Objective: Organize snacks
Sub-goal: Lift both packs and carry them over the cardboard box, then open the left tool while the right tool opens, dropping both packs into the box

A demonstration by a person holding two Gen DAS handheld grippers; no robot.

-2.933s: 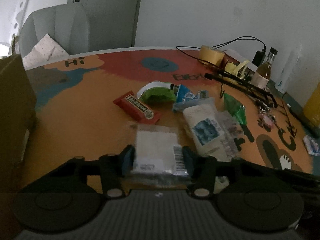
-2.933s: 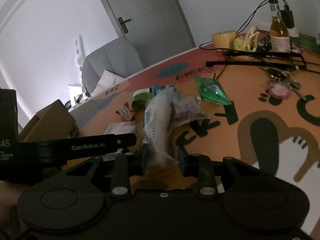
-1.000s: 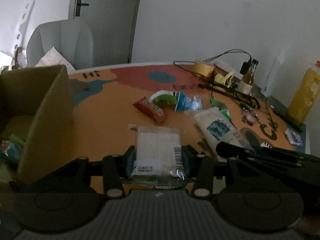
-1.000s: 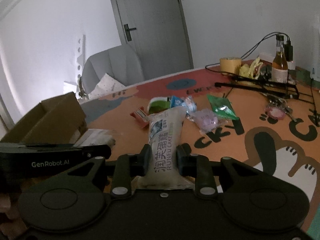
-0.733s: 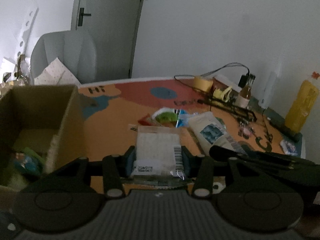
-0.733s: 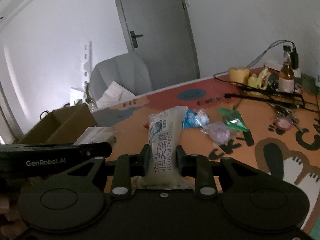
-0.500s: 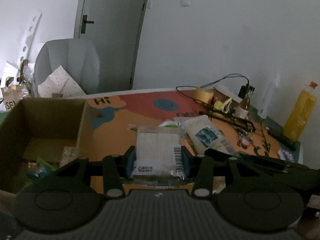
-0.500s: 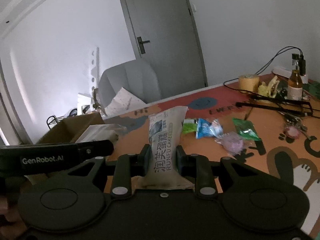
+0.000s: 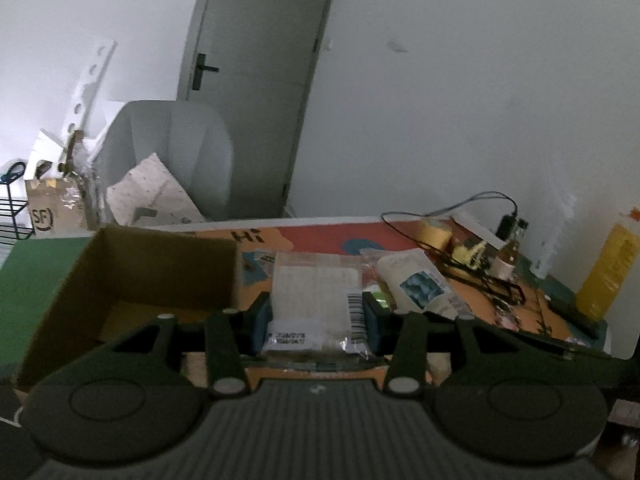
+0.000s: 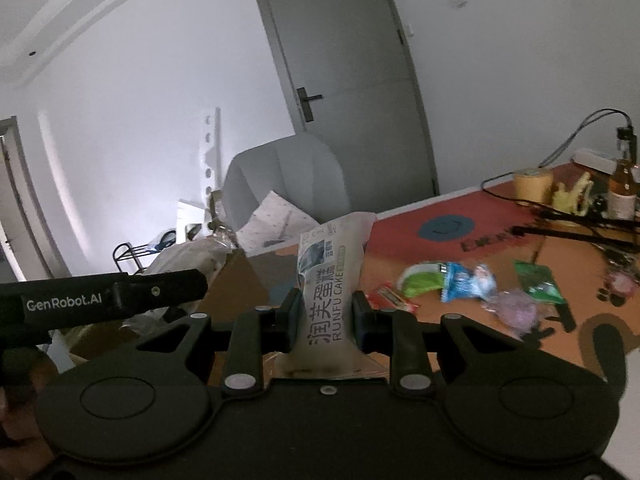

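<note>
Left gripper (image 9: 317, 320) was clamped on a clear packet with a white block and barcode label (image 9: 316, 296), both fingers pressed against the packet's sides, packet raised off the table. Open cardboard box (image 9: 120, 280) sat just left of that packet, near edge of the orange printed table (image 9: 472, 308); its floor was mostly in shadow.

Right gripper (image 10: 326, 316) was closed on a white RUNFU CAKE packet (image 10: 330, 280), held upright, top end pointing away from the camera. In the left wrist view this same packet (image 9: 416, 284) showed just right of the clear packet.

On the table, right of the cake packet: red bar (image 10: 394, 300), green-and-white pouch (image 10: 420, 280), blue wrapper (image 10: 466, 280), pale purple wrapper (image 10: 516, 308), green sachet (image 10: 538, 282). All 5 lay loose, close together.

Far right: tape roll (image 10: 532, 186), brown bottle (image 10: 622, 188).
</note>
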